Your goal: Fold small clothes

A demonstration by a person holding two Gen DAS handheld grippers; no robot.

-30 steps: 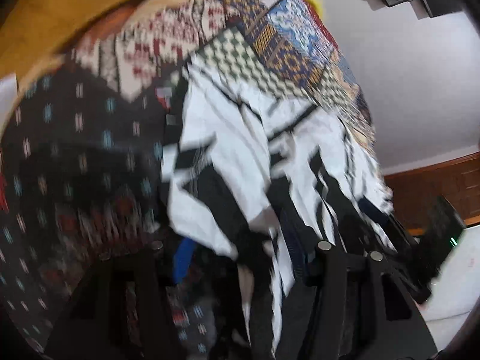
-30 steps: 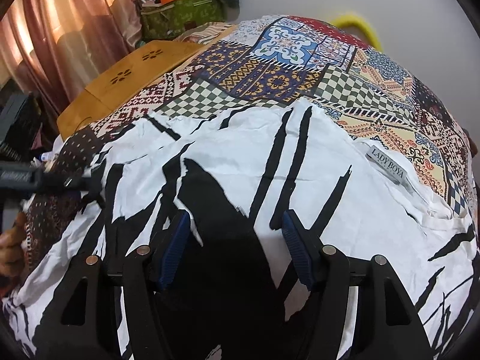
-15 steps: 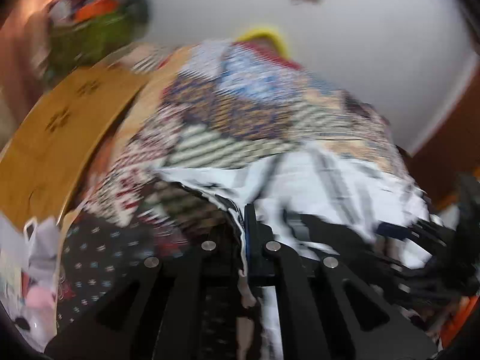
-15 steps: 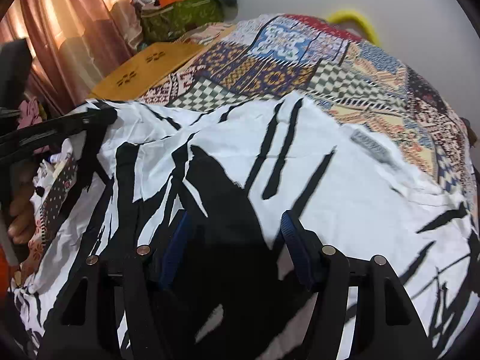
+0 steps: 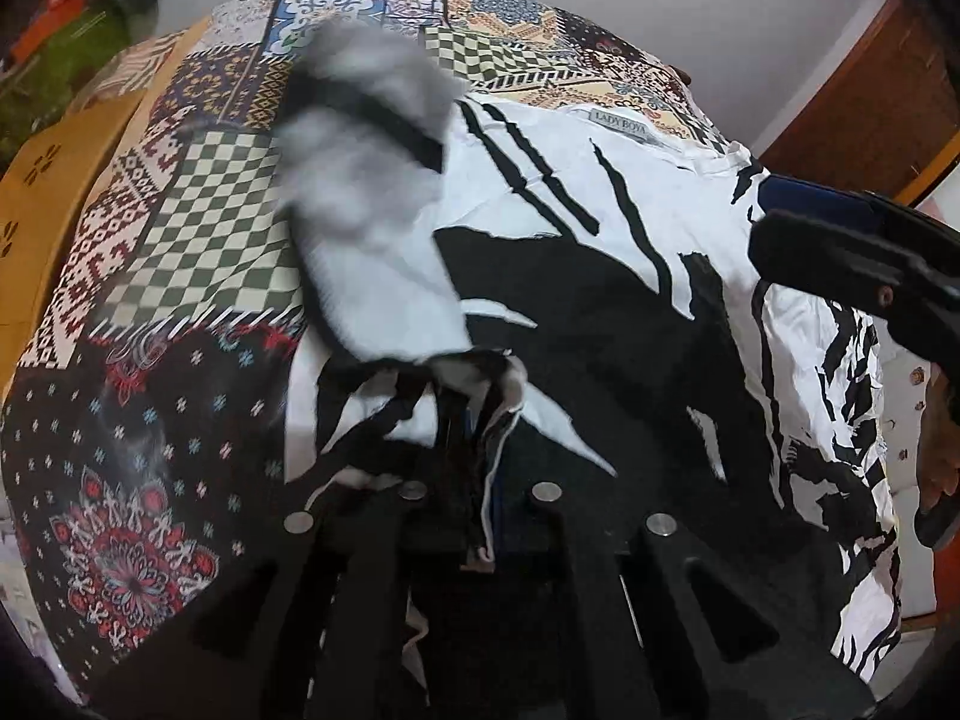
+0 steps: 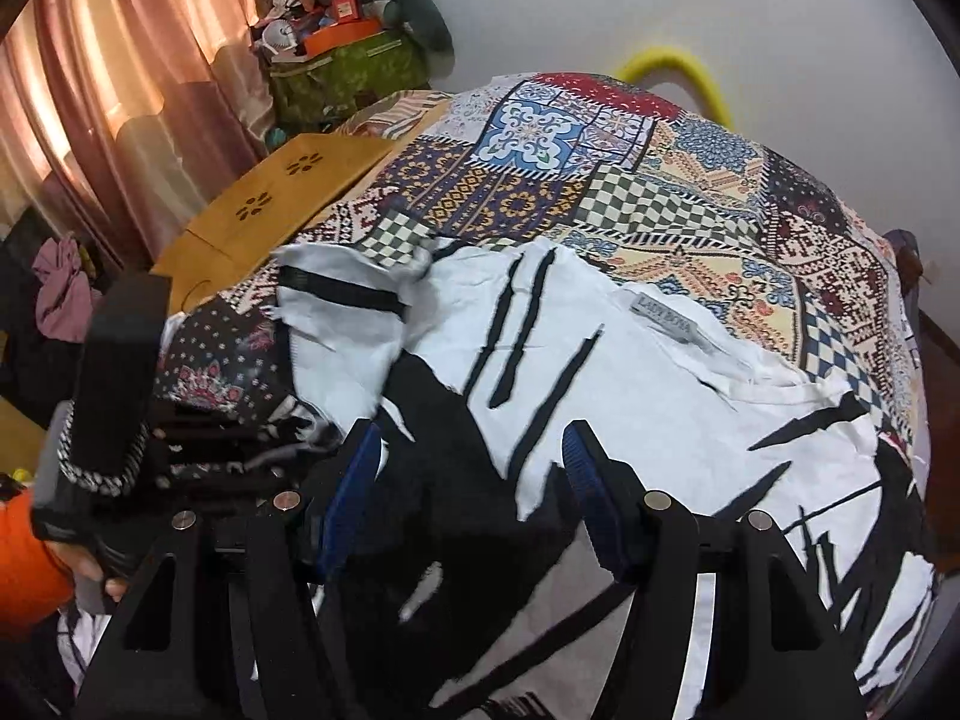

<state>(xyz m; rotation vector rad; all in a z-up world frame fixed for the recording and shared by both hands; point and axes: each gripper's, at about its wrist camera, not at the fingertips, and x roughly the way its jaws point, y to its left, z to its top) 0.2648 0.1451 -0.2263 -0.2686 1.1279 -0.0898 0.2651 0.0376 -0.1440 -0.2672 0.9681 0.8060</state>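
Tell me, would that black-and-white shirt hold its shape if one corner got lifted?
Probably not. The black-and-white shirt looks thin and floppy: the sleeve lifted by the left gripper droops and blurs in the air. It seems light, since one pinched edge carries that flap. The wrinkled cloth would likely drag over the patchwork bedspread, not slide cleanly.

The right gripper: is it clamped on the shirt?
No, the right gripper is open, its blue pads spread apart above the shirt.
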